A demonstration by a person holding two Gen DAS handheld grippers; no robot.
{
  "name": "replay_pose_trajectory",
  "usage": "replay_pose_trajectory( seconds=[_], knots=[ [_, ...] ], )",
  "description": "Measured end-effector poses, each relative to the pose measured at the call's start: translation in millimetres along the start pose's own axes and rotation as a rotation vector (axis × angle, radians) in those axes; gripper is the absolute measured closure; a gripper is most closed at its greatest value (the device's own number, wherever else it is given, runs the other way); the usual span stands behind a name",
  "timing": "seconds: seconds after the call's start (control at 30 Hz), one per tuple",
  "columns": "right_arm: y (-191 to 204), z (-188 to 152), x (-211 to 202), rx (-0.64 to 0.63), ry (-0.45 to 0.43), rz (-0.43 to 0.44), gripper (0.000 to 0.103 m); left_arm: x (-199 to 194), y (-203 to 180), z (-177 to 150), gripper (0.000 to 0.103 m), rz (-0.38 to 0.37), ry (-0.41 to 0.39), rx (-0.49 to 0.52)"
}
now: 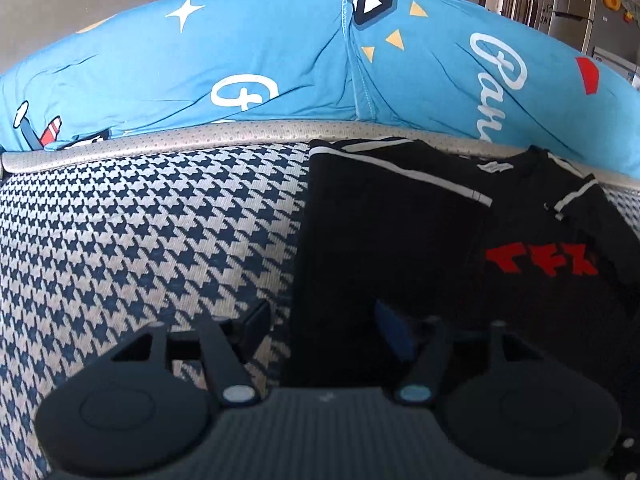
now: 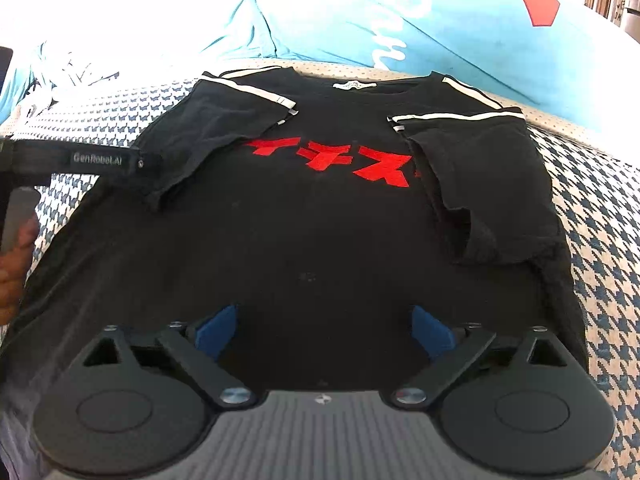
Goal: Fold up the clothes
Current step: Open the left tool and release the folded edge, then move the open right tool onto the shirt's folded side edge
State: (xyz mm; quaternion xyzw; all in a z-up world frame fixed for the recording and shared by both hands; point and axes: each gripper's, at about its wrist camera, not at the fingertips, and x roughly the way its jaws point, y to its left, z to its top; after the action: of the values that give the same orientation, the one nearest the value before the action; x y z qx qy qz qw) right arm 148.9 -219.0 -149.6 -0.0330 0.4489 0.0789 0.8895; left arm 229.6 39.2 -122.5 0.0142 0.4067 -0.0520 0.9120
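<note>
A black T-shirt (image 2: 320, 232) with red lettering and white shoulder stripes lies flat on a houndstooth surface, both sleeves folded in over the chest. My right gripper (image 2: 324, 332) is open over the shirt's lower middle, holding nothing. My left gripper (image 1: 324, 328) is open over the shirt's left edge (image 1: 380, 240), one finger over the houndstooth cloth, the other over the shirt. The left gripper's body (image 2: 80, 160) shows at the left of the right wrist view, by the left sleeve.
A blue printed pillow or quilt (image 1: 280, 68) lies behind the shirt along the far edge. The houndstooth cover (image 1: 140, 240) stretches out to the left and also to the right (image 2: 600, 240). A room with a fridge (image 1: 580, 8) shows at the far right.
</note>
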Motion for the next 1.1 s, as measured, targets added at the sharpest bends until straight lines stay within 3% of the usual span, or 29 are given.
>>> replay_pose_trajectory(
  seconds=[0.1,0.53,0.8,1.1],
  knots=[
    [1.6,-0.4,1.1,-0.007,-0.002,-0.002,0.003,-1.0,0.5,-2.6,0.03,0.013,0.01,-0.008],
    [-10.3,2.1,-6.1,0.069,-0.023,0.037,0.003,-29.6,-19.9,-3.9,0.017,0.045,-0.013,0.019],
    [-22.1,8.3,-16.1,0.12,-0.075,0.035,0.005,-43.8,-33.2,-12.7,0.013,0.01,0.011,0.002],
    [-77.8,19.3,-36.7,0.258,-0.167,0.022,0.024,-61.4,-34.6,-17.4,0.008,-0.015,0.002,-0.021]
  ],
)
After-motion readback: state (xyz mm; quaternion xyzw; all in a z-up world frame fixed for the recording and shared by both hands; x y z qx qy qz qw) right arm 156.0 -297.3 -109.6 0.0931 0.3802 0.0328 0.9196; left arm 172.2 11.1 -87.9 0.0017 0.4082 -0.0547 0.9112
